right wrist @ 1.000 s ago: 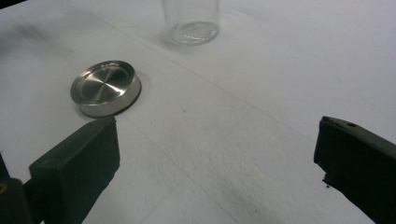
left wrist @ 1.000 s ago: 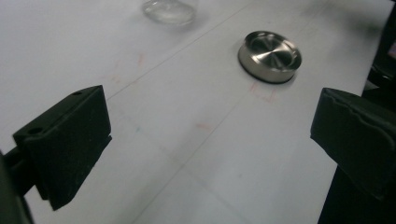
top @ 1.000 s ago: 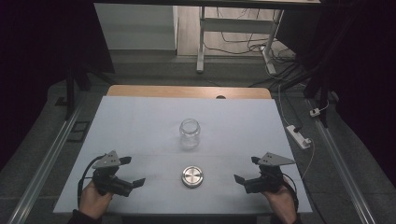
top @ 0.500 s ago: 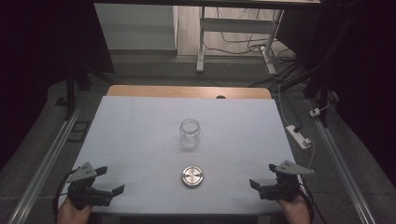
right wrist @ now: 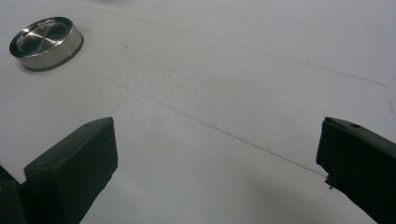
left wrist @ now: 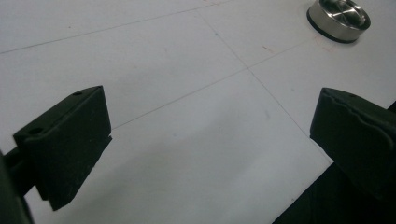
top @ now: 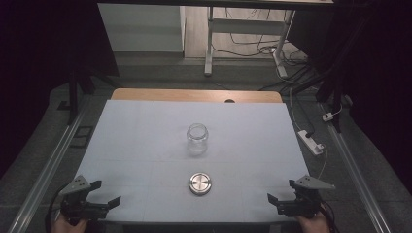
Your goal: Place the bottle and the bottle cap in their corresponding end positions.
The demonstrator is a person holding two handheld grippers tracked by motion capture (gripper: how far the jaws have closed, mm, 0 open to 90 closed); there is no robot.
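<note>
The clear glass jar (top: 197, 138) stands upright and open-mouthed near the middle of the white table top (top: 136, 141). Its round brushed-metal lid (top: 199, 183) lies flat on the table nearer the person, apart from the jar and not touching it; the lid also appears at the top right of the left gripper view (left wrist: 339, 19) and the top left of the right gripper view (right wrist: 45, 42).

The left gripper (top: 101, 197) sits at the near left corner of the table, jaws spread wide, holding nothing. The right gripper (top: 281, 193) sits at the near right corner, jaws likewise apart and empty. Both are well apart from jar and lid.

Assessment: if the work is to close the jar, nothing is accomplished so far. Remaining: grasp the lid, steady the jar, seat the lid.
</note>
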